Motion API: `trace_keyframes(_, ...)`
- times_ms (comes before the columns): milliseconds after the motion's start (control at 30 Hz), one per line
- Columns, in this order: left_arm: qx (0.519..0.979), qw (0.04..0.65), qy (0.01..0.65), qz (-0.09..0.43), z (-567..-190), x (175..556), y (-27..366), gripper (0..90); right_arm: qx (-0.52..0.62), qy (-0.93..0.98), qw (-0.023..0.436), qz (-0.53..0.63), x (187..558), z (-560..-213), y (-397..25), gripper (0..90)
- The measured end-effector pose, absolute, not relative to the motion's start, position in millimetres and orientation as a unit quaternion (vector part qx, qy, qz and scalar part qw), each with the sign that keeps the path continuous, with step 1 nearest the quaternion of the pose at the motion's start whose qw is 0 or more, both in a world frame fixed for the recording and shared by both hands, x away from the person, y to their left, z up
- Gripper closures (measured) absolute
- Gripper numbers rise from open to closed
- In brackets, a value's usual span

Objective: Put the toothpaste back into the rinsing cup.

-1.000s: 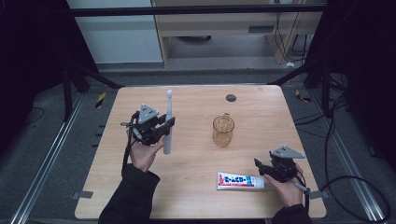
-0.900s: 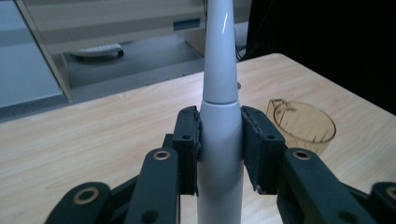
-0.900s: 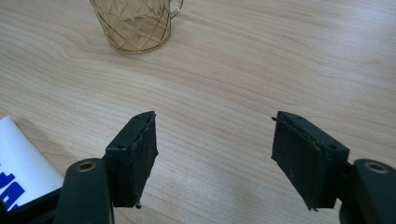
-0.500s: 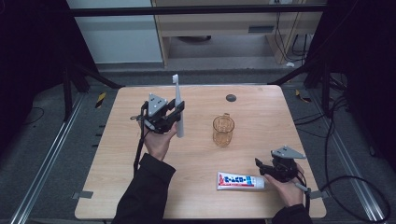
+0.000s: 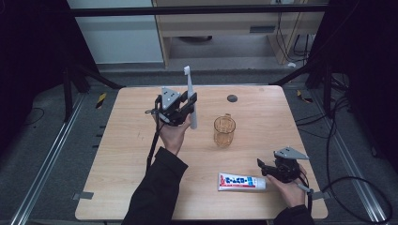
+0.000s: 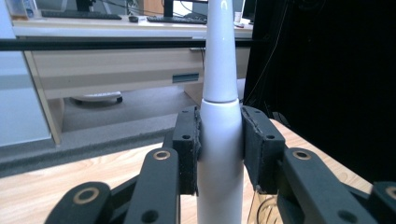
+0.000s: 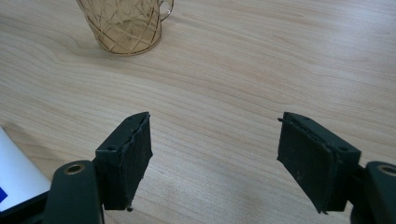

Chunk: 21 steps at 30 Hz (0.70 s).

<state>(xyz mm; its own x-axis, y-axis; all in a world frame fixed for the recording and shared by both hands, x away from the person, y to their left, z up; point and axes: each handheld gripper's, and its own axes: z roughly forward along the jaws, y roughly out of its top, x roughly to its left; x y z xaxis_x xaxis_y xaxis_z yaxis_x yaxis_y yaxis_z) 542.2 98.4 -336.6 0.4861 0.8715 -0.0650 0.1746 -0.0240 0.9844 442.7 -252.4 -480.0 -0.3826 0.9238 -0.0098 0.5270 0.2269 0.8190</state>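
- A white electric toothbrush (image 5: pixel 189 96) is held upright above the table (image 5: pixel 122 154), its brush head uppermost, just left of the amber glass mug (image 5: pixel 224 131).
- The handle is clamped between the jaws of the left gripper (image 5: pixel 187 104), raised off the wood.
- The right gripper (image 5: pixel 264 167) is rested low near the front right corner, jaws spread wide with nothing between them.
- A toothpaste tube (image 5: pixel 241 181) is seen lying flat just beside it.

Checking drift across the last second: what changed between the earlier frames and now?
The left tool, shut on the white toothbrush, carried it from the table's left part toward the middle and nearer the amber cup, tilting it more upright. Its grip held throughout. The right tool stayed open by the toothpaste tube; cup and tube did not move.
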Motion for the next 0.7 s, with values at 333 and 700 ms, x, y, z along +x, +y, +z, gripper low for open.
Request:
trace_keyframes(333, 0.635, 0.589, 0.396, 0.304, -330, 550, 76, 67.3, 0.494, 0.734, 0.261, 0.386, 442, -480, -253, 24.9)
trace_keyframes(700, 0.643, 0.594, 0.379, 0.300, -333, 558, 49, 67.3, 0.493, 0.733, 0.266, 0.386, 443, -480, -255, 24.8)
